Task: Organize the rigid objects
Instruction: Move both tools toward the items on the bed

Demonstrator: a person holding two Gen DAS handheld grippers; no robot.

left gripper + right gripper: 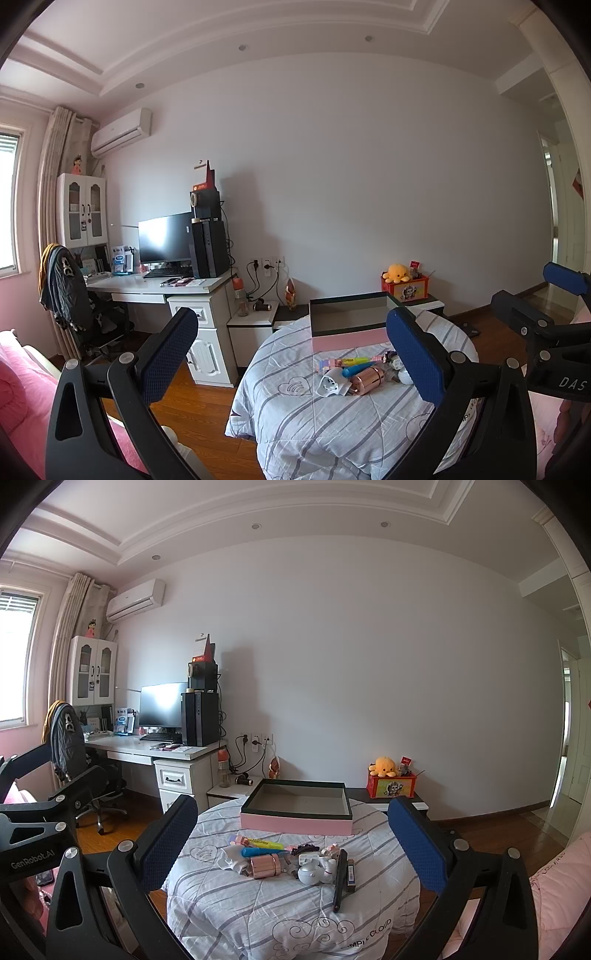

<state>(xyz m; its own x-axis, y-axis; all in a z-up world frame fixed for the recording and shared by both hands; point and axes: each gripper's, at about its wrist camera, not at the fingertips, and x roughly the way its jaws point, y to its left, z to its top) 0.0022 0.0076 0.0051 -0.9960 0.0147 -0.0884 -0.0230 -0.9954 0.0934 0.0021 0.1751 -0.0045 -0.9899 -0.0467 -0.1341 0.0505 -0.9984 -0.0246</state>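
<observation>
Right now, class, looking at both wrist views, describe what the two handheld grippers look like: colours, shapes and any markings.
Each gripper, left and right, has two black plastic arms with triangular cut-outs and silver round rivets. Its fingers are long flat paddles faced with dark blue textured pads. White lettering marks the bodies: "GenRobot.AI" on the left gripper's body, seen in the right wrist view, and "DAS" on the right one. No cables or sleeves show.

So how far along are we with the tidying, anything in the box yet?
Nothing looks done: the pink box sits empty on the striped quilt. Nothing is in hand either; the left claw and right claw both stand open, clear of the pile. Everything is left: the highlighter, copper cylinder, black flat item and the other small things lie loose in front of the box.
</observation>
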